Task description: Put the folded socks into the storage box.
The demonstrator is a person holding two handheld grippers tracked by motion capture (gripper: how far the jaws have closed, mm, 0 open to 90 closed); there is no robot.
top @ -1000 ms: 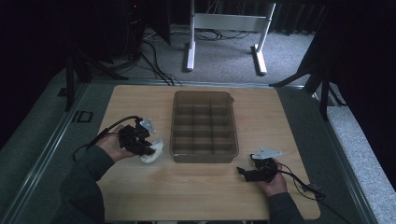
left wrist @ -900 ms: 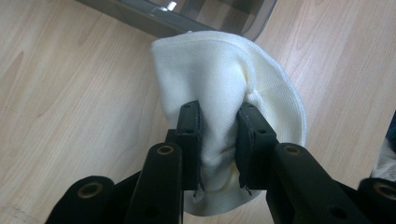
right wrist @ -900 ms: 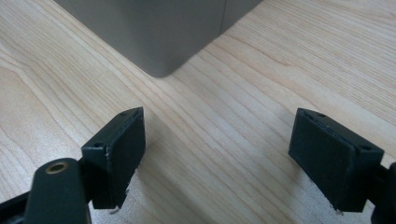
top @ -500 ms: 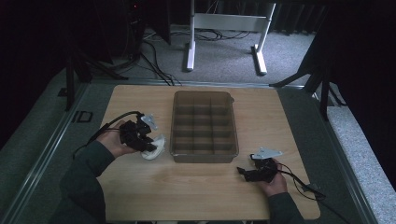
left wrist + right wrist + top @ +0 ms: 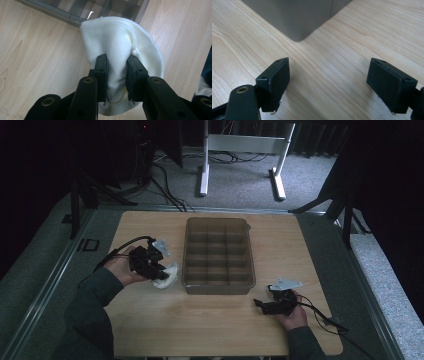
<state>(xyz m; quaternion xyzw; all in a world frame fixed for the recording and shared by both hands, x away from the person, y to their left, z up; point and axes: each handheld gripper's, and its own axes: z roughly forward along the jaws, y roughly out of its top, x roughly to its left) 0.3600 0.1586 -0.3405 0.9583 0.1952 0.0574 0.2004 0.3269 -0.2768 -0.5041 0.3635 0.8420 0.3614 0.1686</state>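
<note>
The wooden table (image 5: 150, 320) carries a grey divided tray (image 5: 218, 255).

Pale wooden table (image 5: 210, 320) on grey carpet (image 5: 240, 175), white metal stand (image 5: 240, 150) with 2 feet behind it, black cables (image 5: 165, 180) trailing over the floor, dark curtain (image 5: 390, 180) at right
</note>
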